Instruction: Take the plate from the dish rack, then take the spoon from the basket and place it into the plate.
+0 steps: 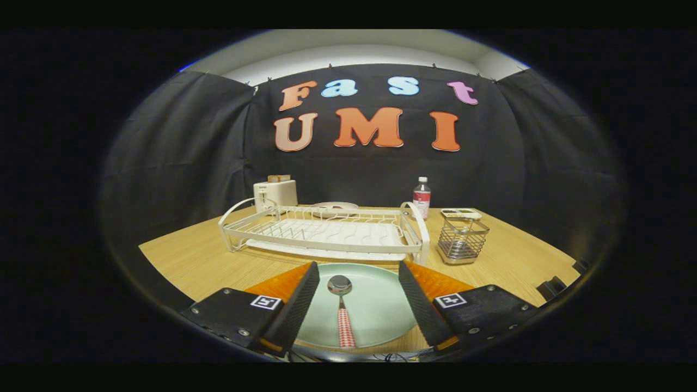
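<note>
A pale green plate (pixel 375 305) lies flat on the wooden table, just in front of the white dish rack (pixel 326 231). On the plate rests a spoon (pixel 342 310) with a metal bowl and a red-and-white checked handle, its bowl pointing toward the rack. My gripper (pixel 356 291) hovers over the plate, open, with the spoon lying in the gap between the two fingers and touching neither. The wire basket (pixel 462 242) stands right of the rack, and I see nothing standing in it.
A white toaster (pixel 275 193) sits behind the rack's left end. A small bottle (pixel 421 197) stands behind its right end, with a small tray (pixel 460 213) beyond the basket. Another plate (pixel 335 207) lies flat behind the rack. Bare table (pixel 185 256) stretches left.
</note>
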Motion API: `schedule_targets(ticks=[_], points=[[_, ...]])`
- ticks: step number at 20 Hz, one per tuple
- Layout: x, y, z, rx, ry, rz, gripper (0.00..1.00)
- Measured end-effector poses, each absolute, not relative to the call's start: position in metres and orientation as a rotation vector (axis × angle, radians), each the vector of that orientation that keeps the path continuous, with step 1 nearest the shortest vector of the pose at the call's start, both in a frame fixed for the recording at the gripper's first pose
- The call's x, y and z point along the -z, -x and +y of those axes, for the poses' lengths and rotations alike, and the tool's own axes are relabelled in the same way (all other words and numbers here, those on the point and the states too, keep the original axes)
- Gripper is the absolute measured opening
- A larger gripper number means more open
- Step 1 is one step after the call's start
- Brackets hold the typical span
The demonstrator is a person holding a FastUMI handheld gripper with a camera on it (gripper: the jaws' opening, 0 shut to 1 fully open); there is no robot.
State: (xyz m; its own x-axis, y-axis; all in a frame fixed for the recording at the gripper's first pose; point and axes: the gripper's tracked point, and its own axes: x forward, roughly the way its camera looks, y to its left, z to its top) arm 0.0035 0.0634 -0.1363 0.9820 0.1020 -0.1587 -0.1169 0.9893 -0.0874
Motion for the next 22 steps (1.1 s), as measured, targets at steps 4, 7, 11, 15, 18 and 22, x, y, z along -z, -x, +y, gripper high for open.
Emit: schedule_targets(ticks=[4, 7, 11, 15, 18, 22], points=[[0.126, -0.013, 0.035, -0.058, 0.136, 0.148, 0.98], [0.108, -0.018, 0.014, -0.031, 0.135, 0.126, 0.98], [0.084, -0.023, -0.015, 0.007, 0.121, 0.094, 0.98], [0.061, -0.023, -0.040, 0.040, 0.126, 0.055, 0.98], [0.053, -0.019, -0.054, 0.037, 0.138, 0.054, 0.97], [0.040, -0.015, -0.078, 0.081, 0.147, 0.036, 0.98]])
